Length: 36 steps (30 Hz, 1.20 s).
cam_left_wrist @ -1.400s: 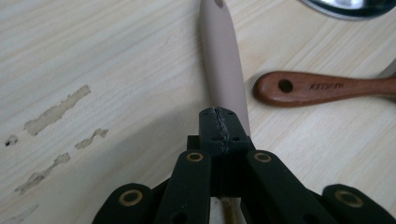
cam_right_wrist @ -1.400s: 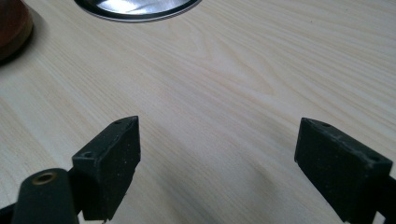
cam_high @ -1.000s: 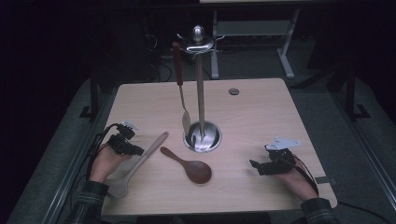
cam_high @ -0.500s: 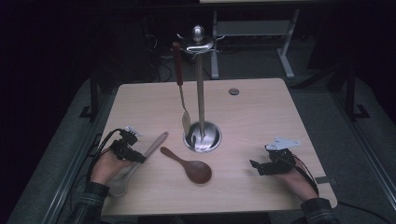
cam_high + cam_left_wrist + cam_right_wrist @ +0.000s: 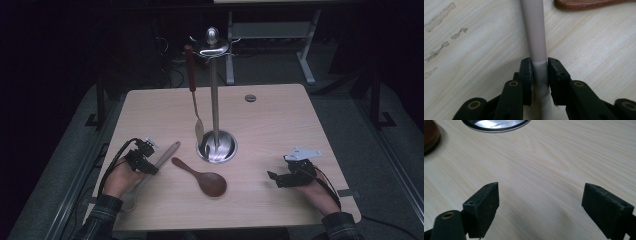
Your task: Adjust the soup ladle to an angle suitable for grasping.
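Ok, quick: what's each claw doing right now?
Left claw: shut on the pale utensil handle.
Right claw: open, holding nothing, over the table.

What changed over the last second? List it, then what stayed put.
The left gripper slid a little along the pale beige utensil handle and is now shut on it. The open right gripper, dark wooden spoon and tall steel utensil stand stayed put.

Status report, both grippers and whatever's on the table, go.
Left gripper shut on pale utensil handle. Right gripper open, empty, over bare table. Wooden spoon lies beside the pale handle.
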Tool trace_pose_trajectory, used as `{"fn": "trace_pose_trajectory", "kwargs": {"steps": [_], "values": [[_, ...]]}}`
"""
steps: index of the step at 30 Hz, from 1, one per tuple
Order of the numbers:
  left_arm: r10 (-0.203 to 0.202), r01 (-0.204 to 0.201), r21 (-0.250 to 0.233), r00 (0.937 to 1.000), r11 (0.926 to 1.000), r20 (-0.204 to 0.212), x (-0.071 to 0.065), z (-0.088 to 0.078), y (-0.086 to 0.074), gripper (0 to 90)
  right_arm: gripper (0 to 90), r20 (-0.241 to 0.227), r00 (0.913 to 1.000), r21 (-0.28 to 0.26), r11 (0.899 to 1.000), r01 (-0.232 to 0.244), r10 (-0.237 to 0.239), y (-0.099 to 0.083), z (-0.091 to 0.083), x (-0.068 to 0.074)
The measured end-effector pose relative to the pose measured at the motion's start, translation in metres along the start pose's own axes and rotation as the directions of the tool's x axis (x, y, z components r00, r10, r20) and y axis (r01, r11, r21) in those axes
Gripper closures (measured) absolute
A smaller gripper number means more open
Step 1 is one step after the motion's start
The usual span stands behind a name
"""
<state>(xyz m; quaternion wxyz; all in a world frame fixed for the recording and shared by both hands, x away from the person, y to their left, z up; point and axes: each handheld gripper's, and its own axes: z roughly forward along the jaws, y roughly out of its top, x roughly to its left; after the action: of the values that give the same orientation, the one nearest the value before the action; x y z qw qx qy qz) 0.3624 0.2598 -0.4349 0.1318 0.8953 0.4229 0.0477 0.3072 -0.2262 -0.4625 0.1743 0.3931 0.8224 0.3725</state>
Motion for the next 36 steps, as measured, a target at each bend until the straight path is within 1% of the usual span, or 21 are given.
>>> {"fn": "trace_pose_trajectory", "kwargs": {"steps": [1, 4, 10, 12, 16, 18, 20, 22, 24, 25, 26, 27, 28, 29, 30, 31, 32, 33, 34, 35, 36], "values": [[0.008, -0.008, 0.008, 0.9999, 0.9999, -0.011, -0.001, 0.000, 0.001, 74.0, 14.0, 0.000, 1.0000, 0.001, 1.000, 0.002, -0.002, 0.000, 0.000, 0.000], [0.004, -0.003, 0.018, 0.9997, 0.9998, -0.024, -0.002, 0.000, 0.002, 74.5, 14.0, -0.001, 1.0000, 0.001, 1.000, 0.002, -0.002, 0.000, 0.000, 0.000], [-0.030, 0.030, 0.018, 0.9992, 0.9994, -0.028, -0.003, 0.000, 0.003, 76.0, 14.0, 0.001, 1.0000, -0.003, 1.000, -0.001, 0.001, 0.000, -0.001, 0.000], [-0.047, 0.047, 0.021, 0.9987, 0.9987, -0.021, -0.002, 0.000, 0.003, 76.5, 14.0, 0.000, 1.0000, -0.003, 1.000, -0.005, 0.005, 0.000, -0.001, 0.000], [-0.059, 0.059, 0.010, 0.9981, 0.9982, -0.019, -0.001, 0.000, 0.002, 77.2, 14.0, -0.001, 0.9999, -0.006, 1.000, -0.010, 0.010, 0.000, -0.001, -0.001], [-0.063, 0.063, 0.008, 0.9980, 0.9980, -0.009, 0.001, 0.000, 0.001, 77.3, 14.0, -0.008, 0.9997, -0.005, 1.000, -0.024, 0.024, 0.001, -0.001, -0.001], [-0.071, 0.071, 0.005, 0.9974, 0.9975, 0.010, 0.003, -0.001, 0.000, 77.3, 13.4, -0.022, 0.9990, 0.001, 0.999, -0.039, 0.039, 0.002, -0.002, -0.003], [-0.084, 0.085, -0.015, 0.9959, 0.9963, 0.033, 0.006, -0.003, -0.004, 77.3, 12.3, -0.034, 0.9981, 0.007, 0.999, -0.051, 0.051, 0.003, -0.004, -0.004], [-0.082, 0.084, -0.042, 0.9955, 0.9956, 0.049, 0.009, -0.007, -0.006, 77.3, 10.1, -0.060, 0.9960, 0.009, 0.998, -0.065, 0.066, 0.006, -0.006, -0.005], [-0.076, 0.080, -0.063, 0.9954, 0.9948, 0.058, 0.011, -0.012, -0.009, 77.3, 10.4, -0.059, 0.9954, 0.011, 0.997, -0.075, 0.075, 0.007, -0.006, -0.005], [-0.082, 0.087, -0.086, 0.9946, 0.9924, 0.063, 0.012, -0.016, -0.011, 77.3, 11.3, -0.057, 0.9955, 0.003, 0.997, -0.075, 0.076, 0.007, -0.007, -0.005], [-0.094, 0.103, -0.131, 0.9929, 0.9861, 0.073, 0.013, -0.020, -0.013, 77.2, 12.3, -0.057, 0.9955, 0.000, 0.997, -0.076, 0.076, 0.008, -0.008, -0.005], [-0.096, 0.107, -0.147, 0.9921, 0.9834, 0.081, 0.014, -0.024, -0.014, 77.3, 13.1, -0.059, 0.9948, -0.001, 0.996, -0.084, 0.084, 0.009, -0.009, -0.003], [-0.100, 0.116, -0.184, 0.9907, 0.9760, 0.092, 0.016, -0.030, -0.017, 77.3, 13.3, -0.062, 0.9951, -0.007, 0.997, -0.077, 0.077, 0.009, -0.009, -0.003], [-0.104, 0.122, -0.212, 0.9902, 0.9696, 0.093, 0.016, -0.034, -0.018, 77.3, 13.6, -0.065, 0.9950, -0.005, 0.997, -0.076, 0.075, 0.010, -0.010, -0.002], [-0.103, 0.125, -0.251, 0.9897, 0.9599, 0.100, 0.017, -0.040, -0.020, 77.2, 14.4, -0.065, 0.9952, -0.008, 0.997, -0.074, 0.073, 0.010, -0.010, -0.001], [-0.100, 0.124, -0.275, 0.9899, 0.9533, 0.101, 0.016, -0.045, -0.021, 77.2, 15.0, -0.061, 0.9963, -0.008, 0.998, -0.062, 0.061, 0.010, -0.009, 0.000], [-0.096, 0.123, -0.305, 0.9900, 0.9444, 0.104, 0.016, -0.050, -0.022, 77.2, 15.0, -0.063, 0.9965, -0.005, 0.998, -0.055, 0.055, 0.009, -0.009, 0.000], [-0.090, 0.122, -0.327, 0.9896, 0.9372, 0.112, 0.016, -0.054, -0.023, 77.2, 15.0, -0.065, 0.9961, 0.002, 0.998, -0.060, 0.060, 0.009, -0.009, 0.000], [-0.084, 0.121, -0.350, 0.9895, 0.9291, 0.117, 0.016, -0.058, -0.024, 77.2, 15.0, -0.065, 0.9965, 0.002, 0.999, -0.054, 0.054, 0.009, -0.009, 0.000], [-0.081, 0.121, -0.376, 0.9895, 0.9189, 0.119, 0.015, -0.062, -0.025, 77.2, 15.0, -0.062, 0.9968, 0.005, 0.999, -0.050, 0.050, 0.008, -0.008, 0.000]]}}
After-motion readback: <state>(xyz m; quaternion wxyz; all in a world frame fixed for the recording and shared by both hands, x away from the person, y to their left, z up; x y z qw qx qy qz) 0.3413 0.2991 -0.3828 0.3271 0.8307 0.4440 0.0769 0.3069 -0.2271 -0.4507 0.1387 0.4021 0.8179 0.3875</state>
